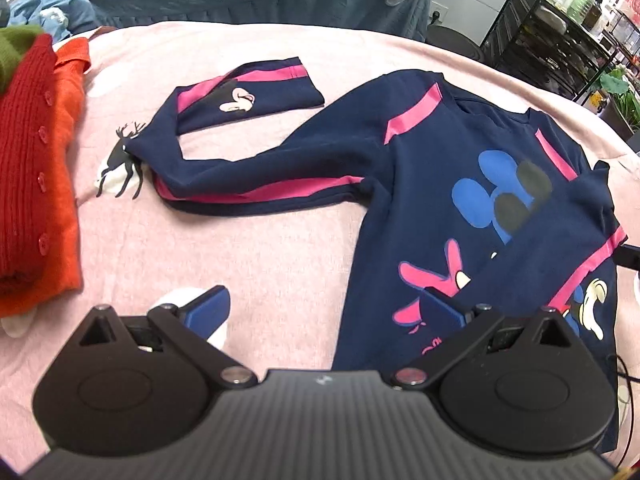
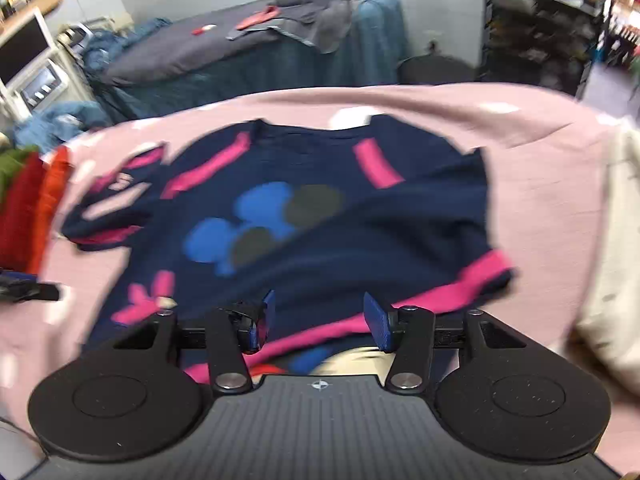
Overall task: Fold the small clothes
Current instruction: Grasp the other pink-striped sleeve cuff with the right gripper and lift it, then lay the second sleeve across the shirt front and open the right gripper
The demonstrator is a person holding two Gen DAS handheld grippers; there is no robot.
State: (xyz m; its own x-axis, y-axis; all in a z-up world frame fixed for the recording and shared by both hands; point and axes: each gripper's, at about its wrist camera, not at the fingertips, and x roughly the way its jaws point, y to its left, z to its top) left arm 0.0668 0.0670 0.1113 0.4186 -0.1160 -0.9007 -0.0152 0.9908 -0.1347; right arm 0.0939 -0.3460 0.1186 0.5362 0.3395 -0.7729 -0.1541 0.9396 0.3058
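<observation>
The navy sweatshirt (image 1: 460, 200) lies flat on the pink blanket (image 1: 260, 260), its unfolded sleeve (image 1: 256, 176) stretching away toward the red knits — nearer my left gripper (image 1: 320, 308), spread and empty. My right gripper (image 2: 320, 316) — also spread — hangs over the hem.

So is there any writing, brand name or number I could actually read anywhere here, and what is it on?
None can be read.
Navy sweatshirt: only cartoon prints; pink marks near its hem, partly hidden behind the left gripper, could be lettering, but cannot be made out.
Pink blanket: a black deer silhouette, no words.
Background shelves: too small and blurred.
</observation>
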